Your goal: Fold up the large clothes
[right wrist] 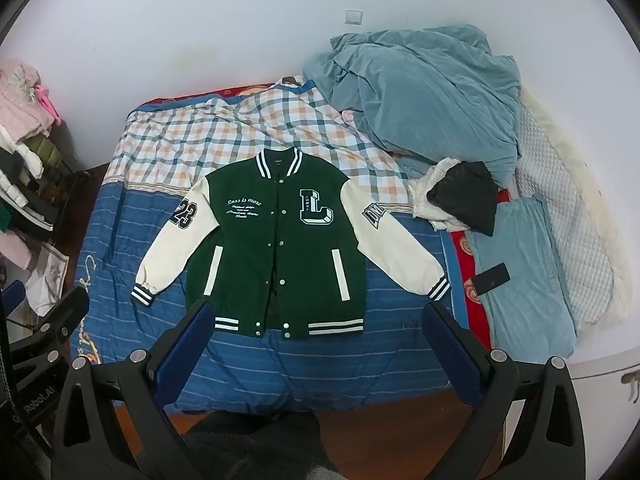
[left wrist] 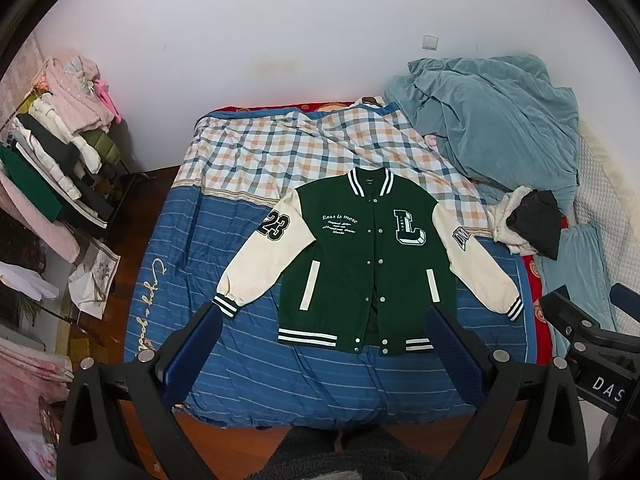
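Lying flat, jacket (right wrist: 276,248) on bed (right wrist: 280,364), blanket (right wrist: 420,108) heaped beside, perhaps phone (right wrist: 490,278).

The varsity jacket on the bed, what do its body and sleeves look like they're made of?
The jacket has a dark green body that looks like matte, felt-like woven cloth, with no shine. The cream sleeves look smoother, possibly faux leather or plain cloth; the pictures leave that open. The striped cuffs and hem look like ribbed knit. The snaps look like shiny metal.
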`<state>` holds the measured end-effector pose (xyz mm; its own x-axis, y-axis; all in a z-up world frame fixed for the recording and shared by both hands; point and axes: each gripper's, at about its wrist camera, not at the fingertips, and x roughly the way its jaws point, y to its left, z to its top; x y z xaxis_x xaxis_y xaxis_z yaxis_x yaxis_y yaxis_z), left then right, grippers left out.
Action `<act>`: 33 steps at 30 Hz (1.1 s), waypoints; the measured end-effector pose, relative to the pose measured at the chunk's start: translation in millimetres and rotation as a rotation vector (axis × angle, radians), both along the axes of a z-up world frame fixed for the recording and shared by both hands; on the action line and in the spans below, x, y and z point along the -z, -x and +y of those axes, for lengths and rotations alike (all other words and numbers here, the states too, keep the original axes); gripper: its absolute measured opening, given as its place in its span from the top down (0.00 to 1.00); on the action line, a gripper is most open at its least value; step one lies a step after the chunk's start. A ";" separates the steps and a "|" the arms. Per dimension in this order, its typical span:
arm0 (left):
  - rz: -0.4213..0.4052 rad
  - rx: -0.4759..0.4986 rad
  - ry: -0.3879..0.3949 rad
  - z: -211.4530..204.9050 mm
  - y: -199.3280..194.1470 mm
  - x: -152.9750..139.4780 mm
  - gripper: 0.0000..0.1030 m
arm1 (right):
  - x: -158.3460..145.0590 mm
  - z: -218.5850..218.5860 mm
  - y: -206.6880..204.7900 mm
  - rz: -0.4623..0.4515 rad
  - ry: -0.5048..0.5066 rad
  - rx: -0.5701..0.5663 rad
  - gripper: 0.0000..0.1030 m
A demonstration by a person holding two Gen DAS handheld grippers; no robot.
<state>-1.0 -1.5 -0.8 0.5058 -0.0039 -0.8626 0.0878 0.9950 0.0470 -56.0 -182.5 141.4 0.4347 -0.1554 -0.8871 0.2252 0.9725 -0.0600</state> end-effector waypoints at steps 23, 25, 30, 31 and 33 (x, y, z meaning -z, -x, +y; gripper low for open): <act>-0.001 -0.001 0.002 0.0 0.6 -0.3 0.00 | -3.1 1.5 -6.9 0.003 -0.002 -0.010 0.00; -0.003 -0.001 -0.001 -0.3 0.8 -0.2 0.00 | -3.1 1.7 -7.1 0.004 0.000 -0.010 0.00; -0.005 -0.001 0.000 -1.5 -3.8 -5.1 0.00 | -2.7 2.4 -7.5 0.002 0.000 -0.011 0.00; -0.005 -0.001 -0.001 -1.9 -4.1 -5.5 0.00 | -2.6 -1.9 -3.5 -0.001 -0.001 -0.013 0.00; -0.004 0.000 0.001 -1.4 -4.0 -5.3 0.00 | -3.3 -1.9 -4.3 0.000 -0.002 -0.011 0.00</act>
<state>3.0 -2.9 4.5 0.5097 -0.0046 -0.8604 0.0878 0.9950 0.0468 -51.7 -184.3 144.7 0.4363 -0.1485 -0.8875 0.2144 0.9750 -0.0578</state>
